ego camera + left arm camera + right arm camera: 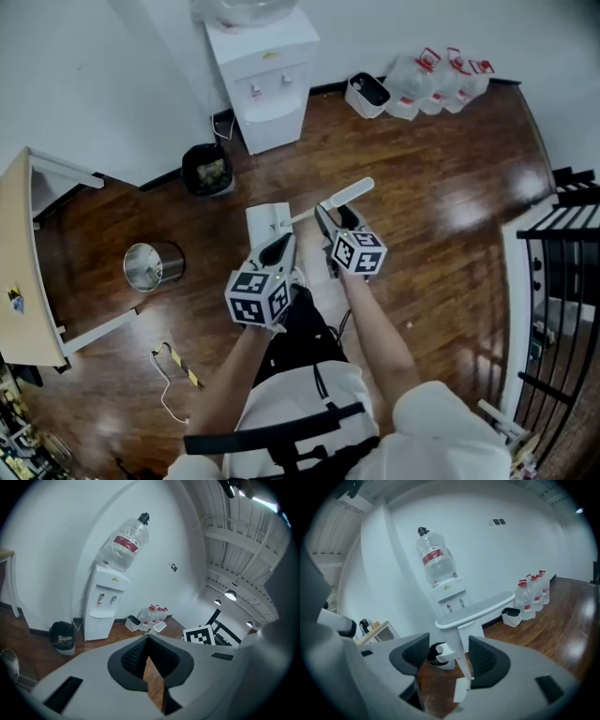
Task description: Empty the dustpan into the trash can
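the right gripper (449, 641) has its fingers (485, 658) standing apart, with the one white handle (476, 607) of the dustpan (265, 223) upright between them. the handle lies against the finger on that view's right, and a gap shows at the other. the left gripper (147, 639) has its fingers (136, 660) drawn together at the tips, with nothing between them but a sliver of wood. in the head view the dustpan's pan sits just ahead of the left gripper, and its handle slants over to the right one. beyond it, on the wood surface (441, 187), one black trash can (208, 170) stands beside one white water dispenser (267, 80), which carries one bottle (126, 545). one metal bin (150, 265) stands well to the left, near one pale table (19, 253). by the far wall are one white tub (367, 94) and at least three red-capped jugs (441, 80).
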A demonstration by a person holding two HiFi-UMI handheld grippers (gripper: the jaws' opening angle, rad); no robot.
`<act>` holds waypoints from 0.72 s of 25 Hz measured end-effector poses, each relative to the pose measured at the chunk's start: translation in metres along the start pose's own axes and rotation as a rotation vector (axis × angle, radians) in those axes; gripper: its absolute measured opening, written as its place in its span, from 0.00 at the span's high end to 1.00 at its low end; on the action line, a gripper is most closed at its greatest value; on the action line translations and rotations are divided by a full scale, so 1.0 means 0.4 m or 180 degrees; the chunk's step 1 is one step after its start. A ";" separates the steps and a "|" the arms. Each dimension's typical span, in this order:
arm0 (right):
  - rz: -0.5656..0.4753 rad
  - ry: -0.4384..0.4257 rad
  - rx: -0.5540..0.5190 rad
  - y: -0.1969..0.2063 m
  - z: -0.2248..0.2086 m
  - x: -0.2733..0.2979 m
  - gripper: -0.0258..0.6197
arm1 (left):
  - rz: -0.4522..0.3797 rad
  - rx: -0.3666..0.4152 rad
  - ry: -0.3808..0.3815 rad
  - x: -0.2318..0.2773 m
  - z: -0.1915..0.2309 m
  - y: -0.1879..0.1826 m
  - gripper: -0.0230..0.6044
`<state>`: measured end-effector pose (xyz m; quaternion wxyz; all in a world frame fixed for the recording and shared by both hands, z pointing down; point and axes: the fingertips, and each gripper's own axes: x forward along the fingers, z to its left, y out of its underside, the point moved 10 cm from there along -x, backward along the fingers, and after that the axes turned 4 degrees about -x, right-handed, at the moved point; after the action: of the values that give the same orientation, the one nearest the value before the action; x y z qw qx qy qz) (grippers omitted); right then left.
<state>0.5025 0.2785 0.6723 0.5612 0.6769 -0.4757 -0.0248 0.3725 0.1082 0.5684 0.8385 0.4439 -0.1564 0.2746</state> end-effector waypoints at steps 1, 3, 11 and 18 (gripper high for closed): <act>-0.0021 -0.0001 0.0009 0.000 -0.001 0.010 0.51 | 0.0025 -0.0003 -0.0003 0.010 0.006 -0.003 0.97; -0.0118 -0.0026 0.0020 -0.007 -0.002 0.024 0.51 | 0.0070 -0.0016 -0.0013 0.026 0.018 -0.006 0.97; -0.0217 -0.0196 -0.0236 -0.050 0.003 0.058 0.70 | 0.0139 -0.0101 -0.0114 0.050 0.047 -0.013 0.97; -0.0083 -0.0223 -0.0315 -0.100 0.056 0.086 0.72 | 0.0025 -0.0279 -0.0376 0.004 0.107 -0.007 0.97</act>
<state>0.5330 0.2355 0.6499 0.5766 0.6532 -0.4844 -0.0793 0.3748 0.0720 0.5912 0.8454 0.4216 -0.2192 0.2441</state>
